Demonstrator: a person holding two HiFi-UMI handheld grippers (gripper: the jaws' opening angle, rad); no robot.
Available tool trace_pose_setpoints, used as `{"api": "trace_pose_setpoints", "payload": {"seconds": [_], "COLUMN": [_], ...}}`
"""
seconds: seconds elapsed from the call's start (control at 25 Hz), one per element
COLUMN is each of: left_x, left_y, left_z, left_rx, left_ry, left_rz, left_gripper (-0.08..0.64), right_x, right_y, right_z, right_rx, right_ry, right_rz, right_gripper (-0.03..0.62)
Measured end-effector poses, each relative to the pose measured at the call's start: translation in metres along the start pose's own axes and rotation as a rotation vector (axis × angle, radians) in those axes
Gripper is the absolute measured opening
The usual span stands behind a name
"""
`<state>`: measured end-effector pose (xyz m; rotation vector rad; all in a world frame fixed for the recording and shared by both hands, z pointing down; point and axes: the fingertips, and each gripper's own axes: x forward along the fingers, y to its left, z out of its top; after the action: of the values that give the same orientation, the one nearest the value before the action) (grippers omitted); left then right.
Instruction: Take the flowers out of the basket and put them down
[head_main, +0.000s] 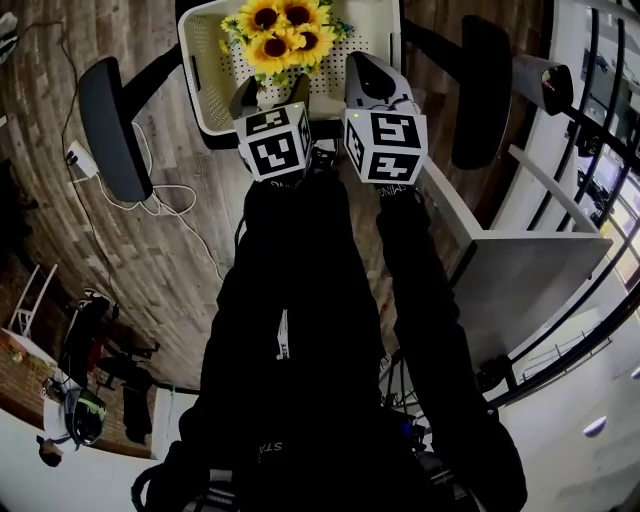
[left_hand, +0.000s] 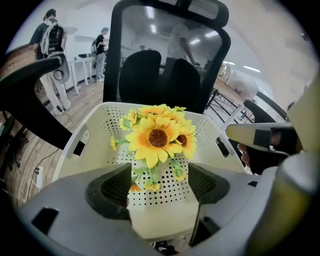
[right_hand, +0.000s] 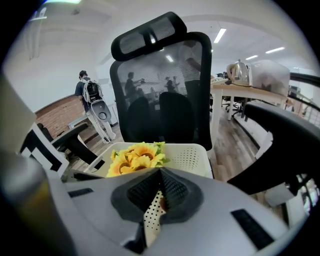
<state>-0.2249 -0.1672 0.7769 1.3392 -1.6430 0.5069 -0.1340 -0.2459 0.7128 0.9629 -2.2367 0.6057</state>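
Nothing is lifted yet: the flowers (head_main: 280, 35) are seen in the basket (head_main: 372, 40), their stems framed but not gripped by the parted jaws of the left gripper (left_hand: 160, 182), and the right gripper (right_hand: 159, 187) is seen closed and empty.

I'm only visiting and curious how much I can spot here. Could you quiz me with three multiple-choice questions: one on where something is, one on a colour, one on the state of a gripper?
1. Where does the white perforated basket stand?
A. on the wooden floor
B. on the seat of the office chair
C. on a desk

2. What colour are the petals of the sunflowers?
A. red
B. yellow
C. white

3. How do the jaws of the left gripper stand?
A. apart, with nothing pressed between them
B. pressed together
C. clamped on the basket's rim

Answers:
1 B: the basket sits between the chair's two armrests, in front of its backrest.
2 B: the blooms are yellow with dark brown centres.
3 A: the left gripper view shows a wide gap between the pads, with the flowers beyond it.
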Motion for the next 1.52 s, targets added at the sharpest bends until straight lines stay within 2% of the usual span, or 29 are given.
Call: {"api": "trace_pose_setpoints", "payload": {"seconds": [0.2, 0.4, 0.56, 0.96, 1.16, 1.36, 1.52], "left_x": [-0.003, 0.012, 0.03, 0.067, 0.086, 0.103, 0.113], "left_y": [-0.004, 0.0, 0.0, 0.0, -0.002, 0.001, 0.004], "left_z": [0.004, -0.003, -0.001, 0.012, 0.014, 0.016, 0.015], "left_rx": [0.024, 0.041, 0.058, 0.047, 0.097, 0.081, 0.025], "left_ry": [0.045, 0.165, 0.202, 0.101, 0.096, 0.085, 0.073], "left_rz": [-0.021, -0.027, -0.025, -0.025, -0.024, -0.01, -0.011], "left_gripper": [0.351, 0.393, 0.424, 0.454, 0.459, 0.463, 0.465], "right_x": [0.01, 0.012, 0.022, 0.03, 0.034, 0.036, 0.037], "right_y": [-0.003, -0.009, -0.016, -0.023, -0.028, -0.03, -0.033], "right_z": [0.004, 0.009, 0.006, 0.006, 0.005, -0.001, -0.006], "right_rx": [0.001, 0.017, 0.038, 0.055, 0.062, 0.067, 0.074], "right_ry": [0.01, 0.015, 0.016, 0.031, 0.032, 0.042, 0.047], "right_rz": [0.013, 0.016, 0.018, 0.029, 0.033, 0.036, 0.034], "right_gripper": [0.012, 0.012, 0.012, 0.012, 0.012, 0.012, 0.012]}}
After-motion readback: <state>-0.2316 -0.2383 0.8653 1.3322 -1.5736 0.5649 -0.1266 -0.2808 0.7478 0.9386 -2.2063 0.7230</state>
